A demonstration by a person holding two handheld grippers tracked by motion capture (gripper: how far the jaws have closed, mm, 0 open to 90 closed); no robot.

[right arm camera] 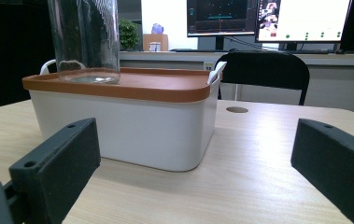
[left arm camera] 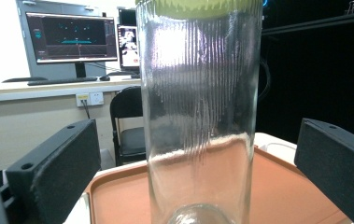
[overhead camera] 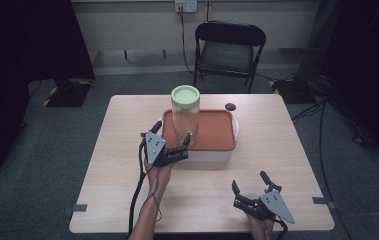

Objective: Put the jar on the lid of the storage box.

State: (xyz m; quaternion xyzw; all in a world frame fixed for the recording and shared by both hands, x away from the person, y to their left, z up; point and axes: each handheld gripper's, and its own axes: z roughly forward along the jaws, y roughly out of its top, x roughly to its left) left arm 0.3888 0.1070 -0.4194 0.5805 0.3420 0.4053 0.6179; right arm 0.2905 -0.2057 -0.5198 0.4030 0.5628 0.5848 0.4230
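Observation:
A tall clear glass jar (overhead camera: 184, 122) with a pale green lid (overhead camera: 185, 94) stands upright on the orange lid (overhead camera: 212, 131) of a white box (overhead camera: 212, 156) at mid-table. My left gripper (overhead camera: 172, 132) is open, its jaws on either side of the jar's lower part. In the left gripper view the jar (left arm camera: 200, 116) rises between the jaws of that gripper (left arm camera: 195, 140), with a gap on each side. My right gripper (overhead camera: 249, 181) is open and holds nothing, low over the table near the front right. In the right gripper view this gripper (right arm camera: 193, 149) faces the box (right arm camera: 128, 126) and the jar (right arm camera: 86, 42).
A small black disc (overhead camera: 231, 106) lies on the table behind the box. A black folding chair (overhead camera: 229, 50) stands beyond the far edge. Bare wood table (overhead camera: 287, 150) lies right of the box. Cables trail on the floor at right.

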